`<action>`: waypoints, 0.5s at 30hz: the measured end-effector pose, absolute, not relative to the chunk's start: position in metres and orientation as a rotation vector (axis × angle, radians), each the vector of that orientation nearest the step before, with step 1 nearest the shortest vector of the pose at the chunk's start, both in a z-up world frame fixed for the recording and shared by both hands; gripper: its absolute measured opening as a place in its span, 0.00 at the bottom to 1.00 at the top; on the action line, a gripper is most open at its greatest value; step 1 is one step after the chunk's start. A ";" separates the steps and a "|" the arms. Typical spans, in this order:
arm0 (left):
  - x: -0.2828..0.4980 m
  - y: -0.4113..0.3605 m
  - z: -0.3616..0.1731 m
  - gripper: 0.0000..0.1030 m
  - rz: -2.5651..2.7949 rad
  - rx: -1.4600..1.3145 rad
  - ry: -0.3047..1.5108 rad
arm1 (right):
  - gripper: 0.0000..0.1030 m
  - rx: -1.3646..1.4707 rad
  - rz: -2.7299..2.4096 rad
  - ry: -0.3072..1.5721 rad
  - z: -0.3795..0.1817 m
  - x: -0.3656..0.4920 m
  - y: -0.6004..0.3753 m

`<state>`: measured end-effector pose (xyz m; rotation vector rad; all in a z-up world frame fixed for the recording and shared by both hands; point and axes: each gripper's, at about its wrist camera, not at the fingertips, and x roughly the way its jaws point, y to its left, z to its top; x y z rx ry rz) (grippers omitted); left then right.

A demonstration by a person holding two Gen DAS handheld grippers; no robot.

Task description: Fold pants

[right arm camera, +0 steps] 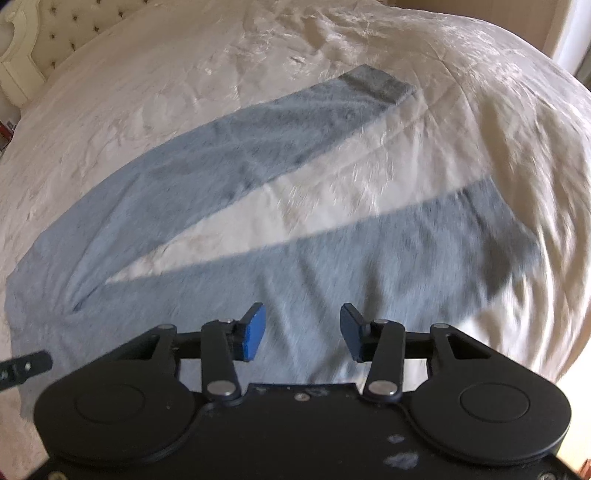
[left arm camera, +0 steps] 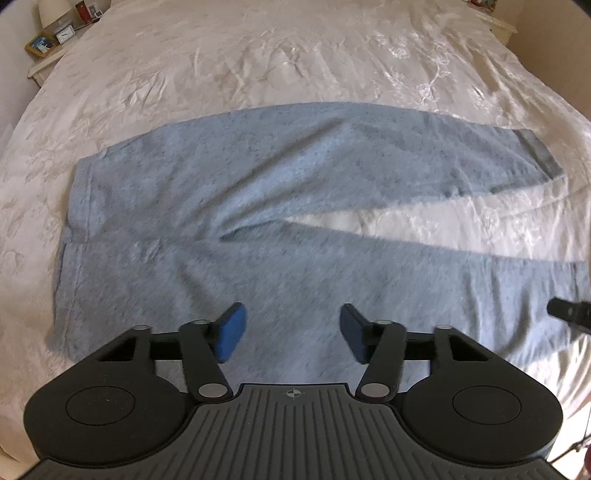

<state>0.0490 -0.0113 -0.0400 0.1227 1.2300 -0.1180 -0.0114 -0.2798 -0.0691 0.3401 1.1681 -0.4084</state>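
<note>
1. Grey-blue sweatpants [left arm camera: 207, 206] lie flat on the cream bedspread [left arm camera: 295, 55], legs splayed.
2. Left gripper [left arm camera: 293, 328] and right gripper [right arm camera: 303, 328] hover spread, pinching nothing.
3. Only the left view shows a clock [left arm camera: 65, 34]; only the right, the tufted headboard [right arm camera: 44, 33].

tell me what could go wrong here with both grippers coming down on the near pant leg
1. Both the left gripper and right gripper are open over the middle of the near leg, not its edge, so they may bunch cloth or miss it.
2. They could also pinch the satin bedspread beneath.
3. The far leg lies splayed away, so the legs may stack crooked.
</note>
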 end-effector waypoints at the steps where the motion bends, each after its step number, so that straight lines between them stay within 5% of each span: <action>1: 0.055 -0.018 -0.040 0.46 -0.114 0.120 1.231 | 0.44 0.342 -0.396 1.165 -0.073 0.000 -0.291; 8: 0.100 -0.050 -0.035 0.43 -0.081 0.099 1.199 | 0.45 0.360 -0.339 1.176 -0.093 0.089 -0.350; 15: 0.146 -0.058 -0.040 0.43 -0.009 0.078 1.187 | 0.57 0.410 -0.319 1.207 -0.130 0.184 -0.379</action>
